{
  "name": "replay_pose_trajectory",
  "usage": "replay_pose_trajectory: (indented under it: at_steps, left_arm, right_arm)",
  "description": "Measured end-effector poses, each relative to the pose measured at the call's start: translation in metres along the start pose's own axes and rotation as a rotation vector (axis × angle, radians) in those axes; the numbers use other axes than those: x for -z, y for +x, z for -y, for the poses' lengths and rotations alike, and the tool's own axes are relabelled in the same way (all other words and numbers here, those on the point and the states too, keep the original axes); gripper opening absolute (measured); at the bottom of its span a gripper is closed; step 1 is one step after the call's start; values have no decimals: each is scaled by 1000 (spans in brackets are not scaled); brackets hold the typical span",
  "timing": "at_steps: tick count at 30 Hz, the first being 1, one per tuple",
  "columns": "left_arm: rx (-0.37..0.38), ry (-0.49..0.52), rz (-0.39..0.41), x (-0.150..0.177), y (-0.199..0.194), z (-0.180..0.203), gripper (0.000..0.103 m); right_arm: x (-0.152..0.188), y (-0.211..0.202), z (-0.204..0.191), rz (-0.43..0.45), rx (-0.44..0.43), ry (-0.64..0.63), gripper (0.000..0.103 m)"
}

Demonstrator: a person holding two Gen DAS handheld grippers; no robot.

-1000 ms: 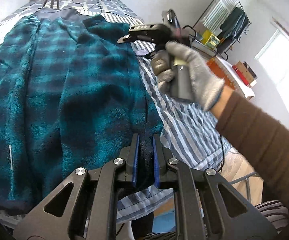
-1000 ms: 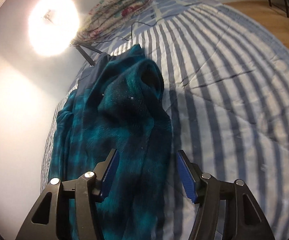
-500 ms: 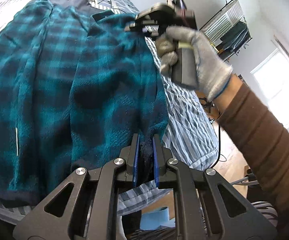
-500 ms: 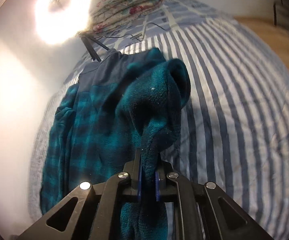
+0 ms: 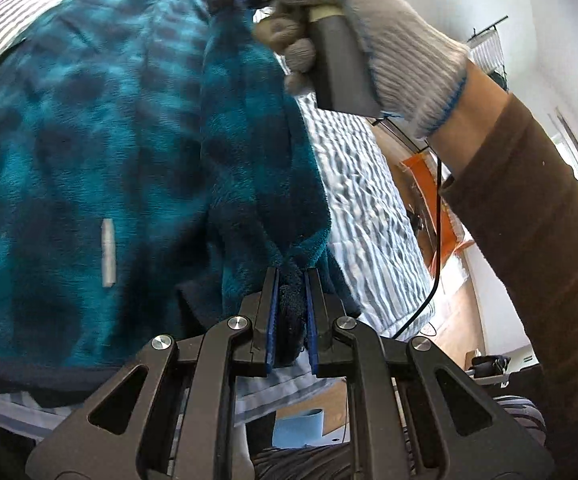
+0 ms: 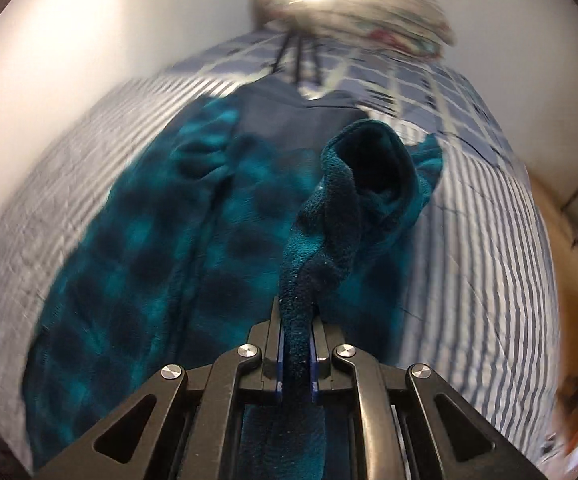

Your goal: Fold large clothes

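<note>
Bedding comes first: the striped bedsheet [image 5: 361, 184] runs down the right half of the left wrist view, and the teal plaid fleece garment [image 5: 89, 152] lies spread across it, filling the left and centre of both frames. Its bulk is the main hazard, in my judgement: thick pile lifted by two small pinches could drag the flat layers underneath and bunch the fold crooked. At lower centre, the left gripper [image 5: 291, 312] is clamped on the dark hem edge. In the other view, the right gripper [image 6: 296, 350] is pinched tight on a rolled cuff [image 6: 369, 168] that rises toward the upper centre. Such a narrow bite on plush fabric could slip out. The gloved hand [image 5: 369, 28] at upper right crowds the garment.
</note>
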State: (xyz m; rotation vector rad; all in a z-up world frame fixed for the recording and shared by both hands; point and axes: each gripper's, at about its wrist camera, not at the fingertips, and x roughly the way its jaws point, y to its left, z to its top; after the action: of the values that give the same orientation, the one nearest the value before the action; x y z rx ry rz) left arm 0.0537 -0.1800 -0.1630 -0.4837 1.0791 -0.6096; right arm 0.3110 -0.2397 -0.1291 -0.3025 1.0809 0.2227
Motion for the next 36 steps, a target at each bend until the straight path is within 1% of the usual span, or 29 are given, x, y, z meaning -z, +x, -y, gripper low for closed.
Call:
replay_pose_trajectory:
  at_steps: [3,6,8,9,10,11,12,13,15,16,18,19,20,21,22,23,24,25,28,30,31,33,34,36]
  left_arm:
    - [-2,-28,7,0,-5,-13,10]
    - [-5,-42,10,0,-8,-20,10]
    - [-10,-49,9,0,-9,-22,10]
    - [-12,-53,8,-1,-8,-24,10]
    - [-12,-57,5,0,-8,-25,10]
    - [-10,-55,2,1,-9,-24,10]
    - [-14,-45,2,0,-9,-23,10]
    - [-22,-30,7,1,-11,-20,10]
    - [-27,-7,15,1,-15,-14,10]
    - [-27,5,14,1,-17,-11,10]
    - [-31,27,17,2,-24,-7,11]
    - [-27,37,18,3,-29,-6,16]
    - [-23,44,11,5,-35,-5,25]
    - [-14,46,8,5,-42,-9,31]
    - [-4,53,13,8,-51,-9,39]
    - [-8,65,23,10,-61,-10,41]
    - [-13,77,30,12,-70,-10,42]
    - [-21,92,35,13,-81,-13,44]
    - [-90,102,72,13,-113,-30,47]
    - [-143,84,101,8,-128,-44,51]
    - [-172,58,118,3,-135,-55,55]
    - [-213,11,148,-4,-142,-72,61]
    - [-239,-10,160,-9,-145,-81,63]
    - [-254,-44,159,-16,-144,-95,63]
  right_arm:
    - [-5,24,-26,-38,20,-51,7]
    - [-4,46,-37,-70,26,-65,7]
    - [-1,52,-40,-72,25,-64,7]
    - [-1,52,-40,-68,19,-65,8]
    - [-1,51,-38,-66,2,-66,14]
    - [-1,45,-35,-62,-28,-70,16]
    - [1,37,-30,-55,-70,-63,22]
    - [2,28,-25,-44,-129,-45,31]
    - [10,-2,-4,11,-286,43,31]
    - [15,-14,4,37,-334,83,31]
    - [34,-40,28,81,-384,181,31]
    - [44,-50,35,92,-401,215,28]
    - [54,-57,41,97,-409,240,27]
    - [70,-67,46,96,-398,258,25]
    - [82,-73,46,97,-389,257,24]
    - [92,-78,43,95,-385,249,24]
    - [107,-83,38,89,-383,240,24]
    - [113,-85,32,85,-387,236,23]
    - [139,-89,12,77,-411,220,20]
    - [153,-87,-11,68,-436,186,19]
    - [156,-84,-20,58,-443,161,19]
    - [164,-69,-52,6,-415,85,19]
    - [165,-62,-61,-14,-407,74,19]
    - [168,-59,-77,-1,-364,41,19]
